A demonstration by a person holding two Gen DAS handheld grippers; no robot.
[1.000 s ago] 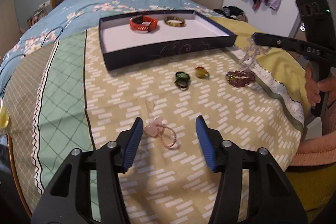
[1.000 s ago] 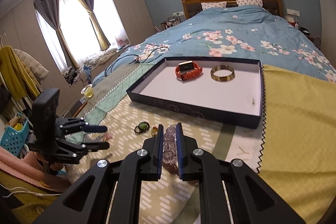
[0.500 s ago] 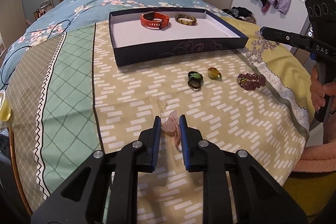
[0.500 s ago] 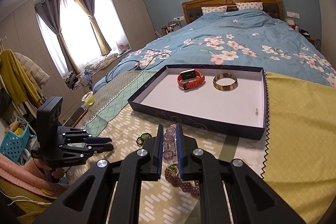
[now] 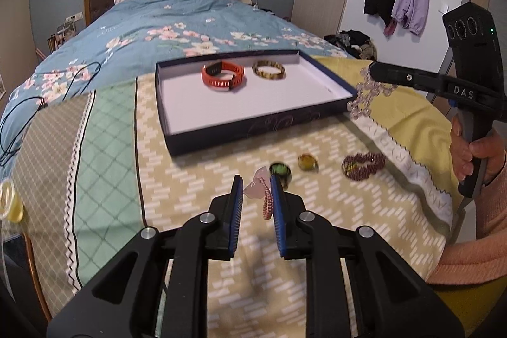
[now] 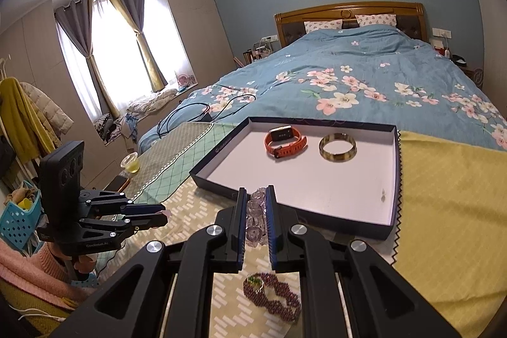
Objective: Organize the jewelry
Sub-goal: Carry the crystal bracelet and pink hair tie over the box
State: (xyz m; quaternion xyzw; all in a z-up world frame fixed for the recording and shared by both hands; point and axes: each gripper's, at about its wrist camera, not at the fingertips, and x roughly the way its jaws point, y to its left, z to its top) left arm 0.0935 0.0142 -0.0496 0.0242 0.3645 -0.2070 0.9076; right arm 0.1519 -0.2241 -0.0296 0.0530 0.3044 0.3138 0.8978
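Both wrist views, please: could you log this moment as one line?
left tool: shut on pink beaded bracelet | right tool: shut on clear bead bracelet | dark blue tray: orange watch, amber bangle

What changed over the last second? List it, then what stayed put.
The left claw closed on the pink bracelet and lifted it off the cloth. The right claw, shut on the clear bead bracelet, carried it up toward the tray. Unchanged: the orange watch and gold bangle in the tray, the purple bracelet and rings on the cloth.

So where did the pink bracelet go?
The pink bracelet hangs pinched in the left gripper, lifted just above the patterned cloth, near the green ring.
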